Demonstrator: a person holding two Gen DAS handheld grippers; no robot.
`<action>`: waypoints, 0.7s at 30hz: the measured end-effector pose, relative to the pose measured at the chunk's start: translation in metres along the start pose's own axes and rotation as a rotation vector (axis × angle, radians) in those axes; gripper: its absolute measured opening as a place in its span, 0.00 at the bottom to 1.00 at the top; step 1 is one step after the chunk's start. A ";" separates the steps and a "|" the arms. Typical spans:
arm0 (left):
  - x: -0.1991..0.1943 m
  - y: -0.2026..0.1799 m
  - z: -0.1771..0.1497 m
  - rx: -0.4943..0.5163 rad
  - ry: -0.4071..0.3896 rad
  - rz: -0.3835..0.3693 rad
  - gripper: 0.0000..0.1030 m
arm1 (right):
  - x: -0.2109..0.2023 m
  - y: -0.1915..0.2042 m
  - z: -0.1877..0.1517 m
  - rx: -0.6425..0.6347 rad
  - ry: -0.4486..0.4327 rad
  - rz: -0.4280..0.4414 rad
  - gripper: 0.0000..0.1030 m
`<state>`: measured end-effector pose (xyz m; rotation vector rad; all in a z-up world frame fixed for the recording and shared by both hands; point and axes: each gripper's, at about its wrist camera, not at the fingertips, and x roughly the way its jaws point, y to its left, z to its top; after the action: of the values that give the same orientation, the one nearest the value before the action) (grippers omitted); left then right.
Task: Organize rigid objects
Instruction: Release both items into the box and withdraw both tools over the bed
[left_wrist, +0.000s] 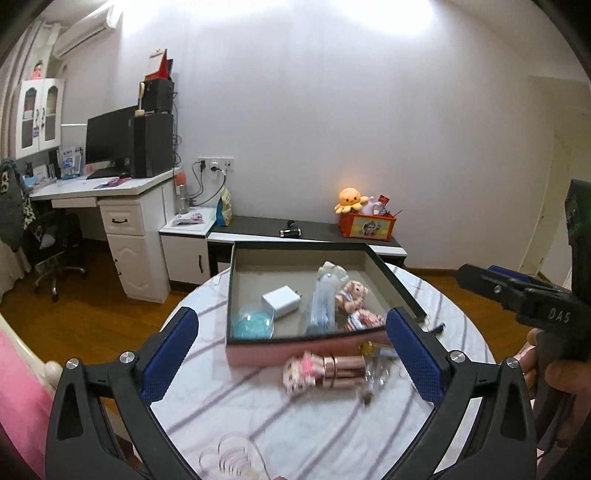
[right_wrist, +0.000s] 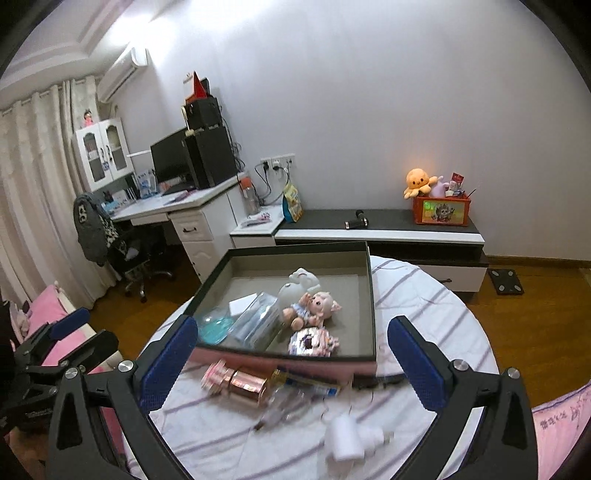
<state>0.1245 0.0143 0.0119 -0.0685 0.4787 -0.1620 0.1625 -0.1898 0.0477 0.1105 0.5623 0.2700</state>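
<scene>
Left wrist: both tongs (left_wrist: 291, 354) (right_wrist: 291, 363) apart, empty; box (left_wrist: 295, 354) ahead between tips.

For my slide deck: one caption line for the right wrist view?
Open right tongs above a striped table, facing a tray of toys; copper cylinder outside.

tablecloth (left_wrist: 295, 424): white, purple stripes | box (left_wrist: 295, 352): pink wall | fingers (left_wrist: 170, 354): blue pads

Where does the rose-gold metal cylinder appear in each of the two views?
Left wrist: cylinder low centre, on the table before the box's pink wall.
Right wrist: cylinder lower left of centre, before the same wall.
Shared landmark: the box just behind it.
</scene>
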 end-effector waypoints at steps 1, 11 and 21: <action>-0.005 0.000 -0.004 -0.005 0.002 -0.005 1.00 | -0.008 0.001 -0.005 0.004 -0.008 -0.003 1.00; -0.037 -0.010 -0.051 -0.041 0.023 0.000 1.00 | -0.052 0.003 -0.048 0.043 -0.051 -0.028 1.00; -0.043 -0.021 -0.063 -0.016 0.038 0.016 1.00 | -0.046 -0.007 -0.072 0.085 -0.011 -0.043 1.00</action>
<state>0.0548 -0.0011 -0.0220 -0.0776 0.5181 -0.1436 0.0878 -0.2072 0.0090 0.1818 0.5642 0.2035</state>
